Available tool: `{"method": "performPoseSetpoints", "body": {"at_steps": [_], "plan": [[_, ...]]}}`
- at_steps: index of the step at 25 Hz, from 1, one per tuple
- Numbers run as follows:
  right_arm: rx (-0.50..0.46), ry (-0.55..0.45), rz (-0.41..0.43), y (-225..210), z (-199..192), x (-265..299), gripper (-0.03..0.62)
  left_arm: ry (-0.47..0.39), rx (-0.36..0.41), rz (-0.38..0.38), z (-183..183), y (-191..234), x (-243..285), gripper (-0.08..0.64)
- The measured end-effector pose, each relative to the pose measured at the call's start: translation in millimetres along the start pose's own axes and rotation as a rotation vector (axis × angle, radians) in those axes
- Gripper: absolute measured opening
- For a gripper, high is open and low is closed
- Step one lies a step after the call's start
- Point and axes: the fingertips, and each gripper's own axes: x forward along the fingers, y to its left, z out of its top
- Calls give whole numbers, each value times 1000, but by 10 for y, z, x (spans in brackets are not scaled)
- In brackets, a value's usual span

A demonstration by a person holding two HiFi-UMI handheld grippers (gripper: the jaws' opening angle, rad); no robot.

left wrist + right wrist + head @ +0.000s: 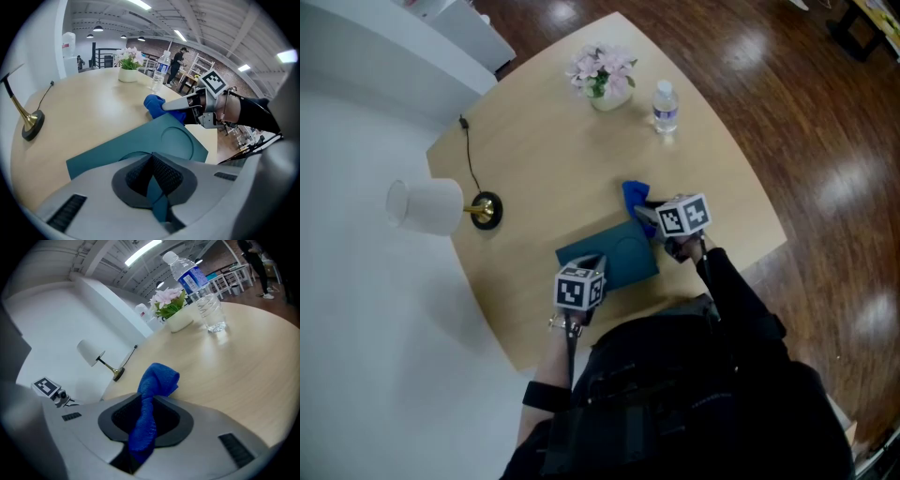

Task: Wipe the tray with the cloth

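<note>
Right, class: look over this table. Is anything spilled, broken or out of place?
Nothing stands out. The water bottle and flower pot stand upright and no spill shows. The left gripper grips the teal tray by its near edge, and the right gripper holds the blue cloth, bunched. The lamp has a leaning stem, possibly by design.

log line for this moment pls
left hand-held gripper: shut on tray edge | right hand-held gripper: shut on cloth | cloth: off tray, by its far corner | wipe: not yet begun
</note>
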Motion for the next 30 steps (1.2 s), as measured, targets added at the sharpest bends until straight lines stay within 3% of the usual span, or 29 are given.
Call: {"method": "performPoseSetpoints", "body": {"at_steps": [10, 24, 30], "plan": [[44, -18, -8, 18, -225, -258, 81, -1, 8, -32, 23, -11, 2, 3], [-9, 204, -8, 253, -1494, -775, 81, -24, 47, -12, 15, -3, 14, 3], [-89, 276, 72, 412, -1733, -961, 80, -26, 52, -8, 2, -12, 4, 3]]}}
